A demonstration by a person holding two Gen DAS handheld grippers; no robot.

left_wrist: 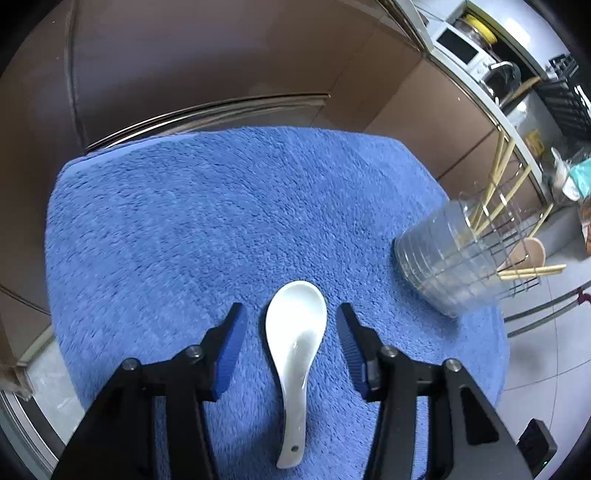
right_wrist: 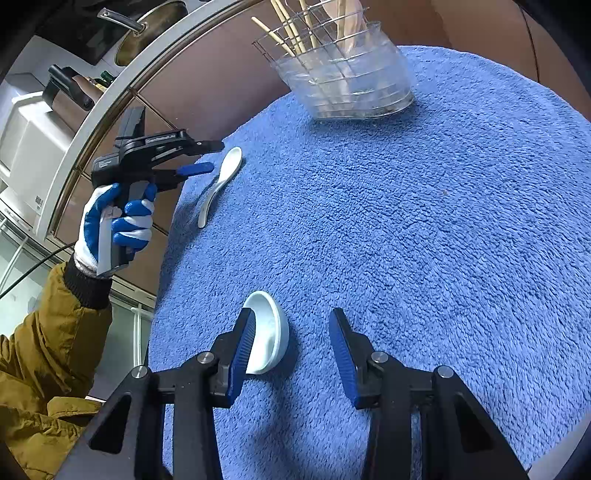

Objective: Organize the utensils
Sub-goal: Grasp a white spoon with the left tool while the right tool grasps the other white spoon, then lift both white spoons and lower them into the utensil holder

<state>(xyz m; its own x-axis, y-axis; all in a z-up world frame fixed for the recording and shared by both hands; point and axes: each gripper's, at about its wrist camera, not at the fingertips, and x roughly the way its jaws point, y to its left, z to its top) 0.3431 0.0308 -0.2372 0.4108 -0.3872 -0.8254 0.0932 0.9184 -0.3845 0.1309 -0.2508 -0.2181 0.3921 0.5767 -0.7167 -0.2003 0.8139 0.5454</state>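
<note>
A white ceramic spoon (left_wrist: pixel 295 339) lies flat on the blue towel (left_wrist: pixel 221 221), bowl pointing away. My left gripper (left_wrist: pixel 290 308) is open, with a finger on each side of the spoon and neither pad touching it. In the right wrist view this same gripper (right_wrist: pixel 212 157) hovers over that spoon (right_wrist: pixel 221 181), held by a gloved hand (right_wrist: pixel 122 221). A second white spoon (right_wrist: pixel 269 332) stands tilted on its edge against the left pad of my right gripper (right_wrist: pixel 290 310). The right pad stands apart from it, and its handle is hidden. A clear utensil holder (right_wrist: pixel 351 81) holds chopsticks and a wooden spoon.
The holder (left_wrist: pixel 443 266) stands at the towel's right edge in the left wrist view, its wire grid top leaning outward. Brown cabinet fronts (left_wrist: pixel 221 55) rise behind the towel. A microwave (left_wrist: pixel 458 46) and a pot (right_wrist: pixel 147 33) sit on counters beyond. A mustard jacket sleeve (right_wrist: pixel 44 350) fills the lower left.
</note>
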